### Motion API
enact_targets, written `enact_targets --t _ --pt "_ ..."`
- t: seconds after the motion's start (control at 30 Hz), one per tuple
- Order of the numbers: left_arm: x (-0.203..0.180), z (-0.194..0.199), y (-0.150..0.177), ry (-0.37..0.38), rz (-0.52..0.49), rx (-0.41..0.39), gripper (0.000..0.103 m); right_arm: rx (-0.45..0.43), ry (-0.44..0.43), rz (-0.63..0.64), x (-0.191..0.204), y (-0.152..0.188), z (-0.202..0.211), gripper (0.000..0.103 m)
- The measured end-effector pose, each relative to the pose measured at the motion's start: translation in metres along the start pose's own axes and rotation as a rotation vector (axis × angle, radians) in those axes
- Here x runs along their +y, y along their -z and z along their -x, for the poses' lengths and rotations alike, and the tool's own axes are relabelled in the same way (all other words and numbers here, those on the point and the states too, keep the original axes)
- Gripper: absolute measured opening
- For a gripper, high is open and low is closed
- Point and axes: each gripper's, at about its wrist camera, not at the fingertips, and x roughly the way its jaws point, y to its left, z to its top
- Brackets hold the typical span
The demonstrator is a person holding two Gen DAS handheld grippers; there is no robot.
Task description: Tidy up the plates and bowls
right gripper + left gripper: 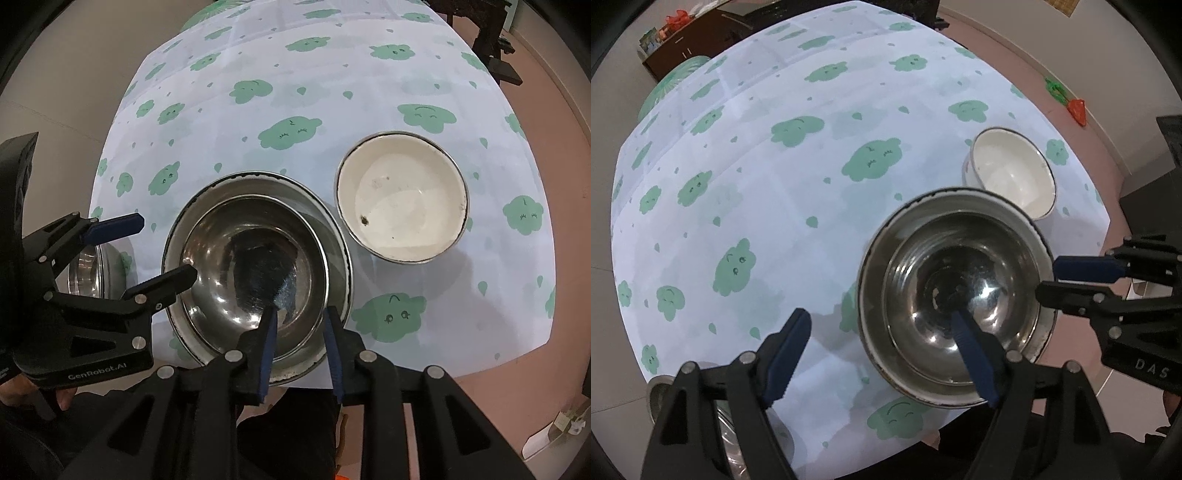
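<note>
A steel bowl sits nested inside a wider white-rimmed bowl near the table's front edge. A white enamel bowl stands just beyond, to the right. My left gripper is open, one finger over the steel bowl, the other over the cloth. My right gripper stands with its fingers either side of the near rim of the nested bowls, a gap between them. Another steel bowl sits at the left, partly hidden by the left gripper.
The table carries a white cloth with green cloud prints. A dark cabinet stands beyond the far left. Pinkish floor lies to the right, with dark furniture at the far end.
</note>
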Motion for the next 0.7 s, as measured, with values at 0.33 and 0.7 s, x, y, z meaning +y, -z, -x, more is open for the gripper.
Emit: enact_targets --t 0.33,0.7 --pt "0.000 0.005 0.001 -0.011 0.003 -0.022 0.079 -0.026 -0.006 0.003 0.004 0.001 0.004 0.028" --pt "-0.007 0.010 -0.004 -0.024 -0.019 -0.056 0.080 -0.071 -0.009 -0.002 0.002 0.006 0.012 0.028"
